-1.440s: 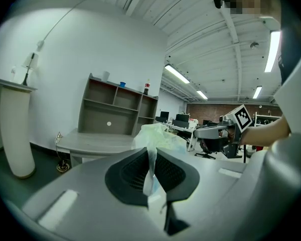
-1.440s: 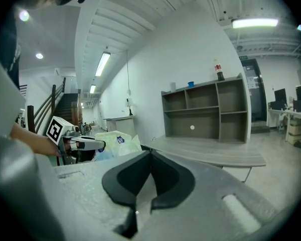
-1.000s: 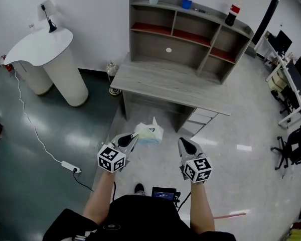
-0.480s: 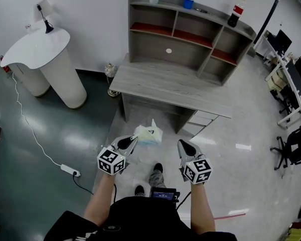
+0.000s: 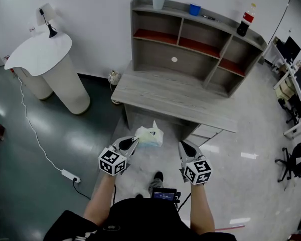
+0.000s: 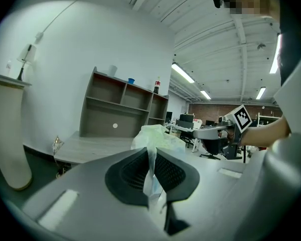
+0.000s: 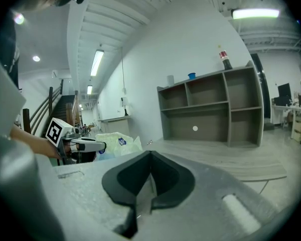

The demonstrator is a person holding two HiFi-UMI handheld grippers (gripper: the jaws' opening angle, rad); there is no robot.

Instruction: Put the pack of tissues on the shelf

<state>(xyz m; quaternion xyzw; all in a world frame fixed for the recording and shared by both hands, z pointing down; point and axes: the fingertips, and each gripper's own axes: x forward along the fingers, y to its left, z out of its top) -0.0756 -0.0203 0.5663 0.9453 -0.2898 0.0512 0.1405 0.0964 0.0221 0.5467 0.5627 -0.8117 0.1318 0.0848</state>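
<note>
The person is closing on the shelf [image 5: 195,39], which is standing nearer than a moment ago; the left tool [image 5: 132,142] is clamping the wrapper of the pack of tissues [image 5: 149,135], carrying it in the air well short of the shelf, before the counter [image 5: 175,92]; the right tool [image 5: 184,147] is travelling alongside, closed and empty; placement is judged not yet begun.

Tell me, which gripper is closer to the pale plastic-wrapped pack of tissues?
Left. The left gripper is shut on the pale plastic-wrapped pack of tissues, pinching its wrapper. The right gripper, shut and empty, hangs to the pack's right, apart from it.
</note>
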